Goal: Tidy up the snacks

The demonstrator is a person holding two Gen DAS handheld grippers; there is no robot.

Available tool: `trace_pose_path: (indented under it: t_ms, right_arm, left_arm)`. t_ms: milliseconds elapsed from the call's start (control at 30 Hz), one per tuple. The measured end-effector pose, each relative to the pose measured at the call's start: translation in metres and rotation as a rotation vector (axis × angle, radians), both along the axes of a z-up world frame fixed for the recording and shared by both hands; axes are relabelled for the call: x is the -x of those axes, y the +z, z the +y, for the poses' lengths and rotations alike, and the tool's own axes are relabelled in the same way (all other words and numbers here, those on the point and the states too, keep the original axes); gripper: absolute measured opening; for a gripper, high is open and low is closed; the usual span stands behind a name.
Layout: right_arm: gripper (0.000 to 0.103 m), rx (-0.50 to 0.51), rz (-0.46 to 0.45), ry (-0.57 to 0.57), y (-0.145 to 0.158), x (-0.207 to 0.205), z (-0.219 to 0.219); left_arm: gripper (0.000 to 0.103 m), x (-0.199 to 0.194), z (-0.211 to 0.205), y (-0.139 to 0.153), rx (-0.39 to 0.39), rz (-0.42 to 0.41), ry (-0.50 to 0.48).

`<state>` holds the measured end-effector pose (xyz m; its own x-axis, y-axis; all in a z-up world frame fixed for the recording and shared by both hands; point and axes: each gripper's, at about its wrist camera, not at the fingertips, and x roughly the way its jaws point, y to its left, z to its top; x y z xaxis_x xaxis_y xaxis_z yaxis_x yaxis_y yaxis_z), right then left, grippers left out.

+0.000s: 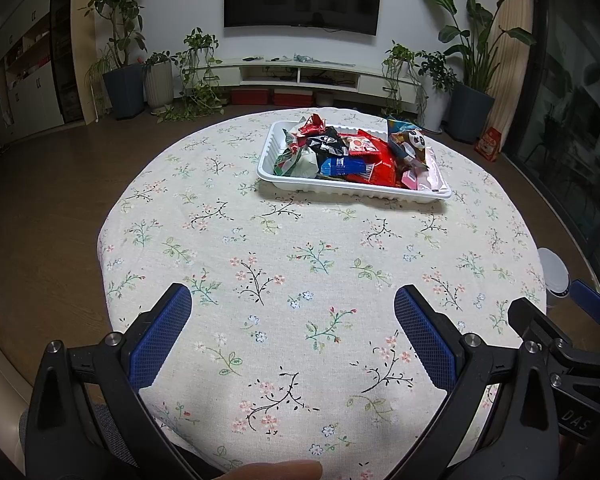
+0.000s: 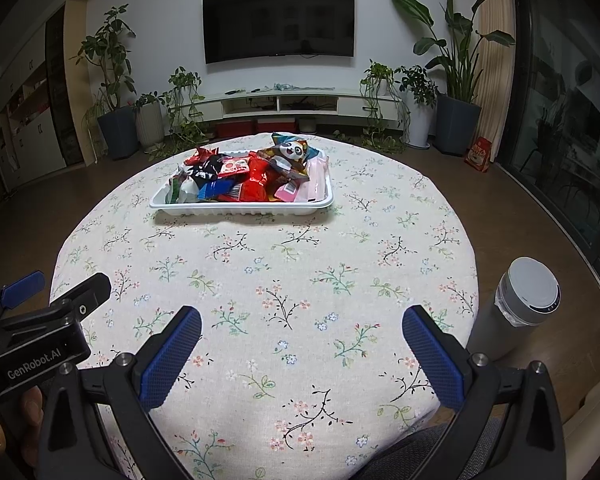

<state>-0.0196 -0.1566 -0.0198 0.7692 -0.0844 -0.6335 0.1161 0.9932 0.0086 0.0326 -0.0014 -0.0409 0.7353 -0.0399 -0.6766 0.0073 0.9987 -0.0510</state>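
Observation:
A white plastic tray [image 1: 284, 178] [image 2: 236, 209] sits on the far half of the round table, piled with snack packets: red wrappers [image 1: 374, 164] [image 2: 256, 184], a blue packet [image 1: 342, 166], a black one [image 1: 326, 142] and a panda-print bag [image 1: 410, 142] [image 2: 292, 150]. My left gripper [image 1: 292, 304] hangs open over the near part of the cloth, well short of the tray, nothing between its blue pads. Over the near edge my right gripper [image 2: 302, 322] is open too and holds nothing. No packets lie loose on the cloth.
The table carries a floral cloth [image 1: 300, 264] [image 2: 284, 272]. A grey cylindrical bottle with a white lid [image 2: 516, 312] [image 1: 554, 276] stands at the table's right edge. The other gripper's body shows at each frame's side. Wood floor, potted plants, a TV and a low cabinet lie beyond.

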Motion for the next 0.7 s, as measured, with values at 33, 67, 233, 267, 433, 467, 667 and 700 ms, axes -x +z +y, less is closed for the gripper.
trace_pose_path:
  t_ms: [33, 67, 233, 267, 433, 467, 667, 700]
  right_arm:
    - [0.103, 0.000, 0.000, 0.000, -0.0002, 0.0006, 0.0002]
    - [0.103, 0.000, 0.000, 0.000, 0.0001, -0.0001, -0.0001]
    - [0.103, -0.001, 0.001, 0.000, 0.0003, 0.0002, -0.0002]
    - [0.103, -0.001, 0.001, -0.001, 0.0000, 0.0010, 0.0000]
    - [0.103, -0.001, 0.001, 0.001, 0.0006, 0.0006, -0.0003]
    - [0.103, -0.001, 0.001, 0.001, 0.0013, -0.0008, -0.0009]
    - [0.103, -0.003, 0.006, -0.001, -0.0023, 0.0026, 0.0004]
    - [0.103, -0.003, 0.005, -0.002, -0.0036, 0.0046, 0.0017]
  left_arm:
    - [0.103, 0.0001, 0.0001, -0.0005, 0.000, 0.000, 0.000]
    - [0.103, 0.0001, -0.0001, 0.0000, 0.000, 0.000, 0.001]
    - [0.103, 0.0001, -0.0001, -0.0001, 0.000, 0.000, 0.001]
    - [0.103, 0.0000, -0.0001, 0.0000, 0.000, 0.000, 0.001]
    - [0.103, -0.0001, 0.0001, -0.0007, -0.001, -0.001, 0.000]
    - [0.103, 0.0000, 0.0001, -0.0005, -0.002, -0.002, 0.001]
    - [0.103, 0.0018, 0.0010, 0.0004, -0.002, -0.022, -0.005]
    - [0.103, 0.0012, 0.0011, 0.0003, 0.000, -0.021, -0.008]
